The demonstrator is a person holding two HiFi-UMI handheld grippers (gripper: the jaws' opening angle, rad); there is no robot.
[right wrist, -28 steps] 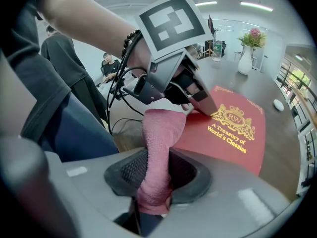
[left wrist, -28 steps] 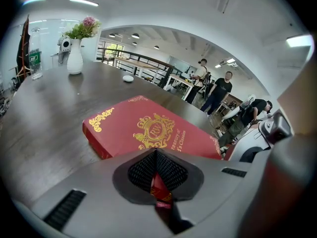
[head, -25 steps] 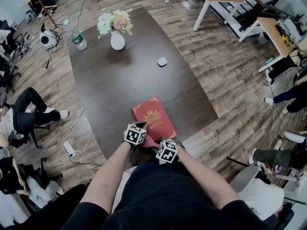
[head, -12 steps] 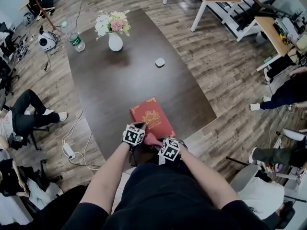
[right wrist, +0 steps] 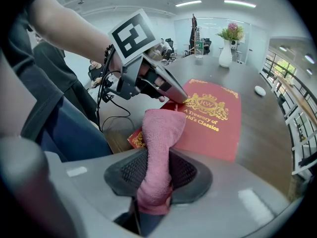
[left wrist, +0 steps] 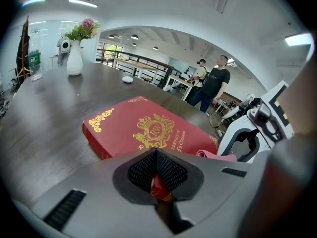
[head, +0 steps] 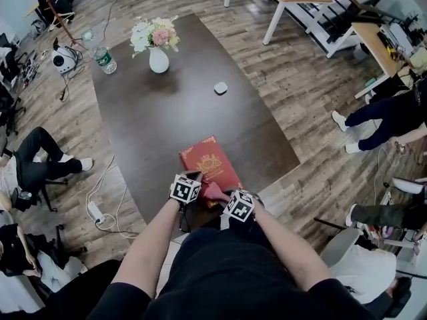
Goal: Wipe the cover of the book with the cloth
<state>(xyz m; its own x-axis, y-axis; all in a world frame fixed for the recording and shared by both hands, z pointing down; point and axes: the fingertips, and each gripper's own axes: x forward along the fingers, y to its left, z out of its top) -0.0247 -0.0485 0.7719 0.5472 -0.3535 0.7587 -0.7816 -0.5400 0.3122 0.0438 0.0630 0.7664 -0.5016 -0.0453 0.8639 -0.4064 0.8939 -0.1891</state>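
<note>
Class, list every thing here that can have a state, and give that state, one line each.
red book, closed, flat on the table
pink cloth, bunched, its end over the red book
left tongs, shut on the red book
right tongs, shut on the pink cloth
vase, upright, holding flowers
bottle, upright
</note>
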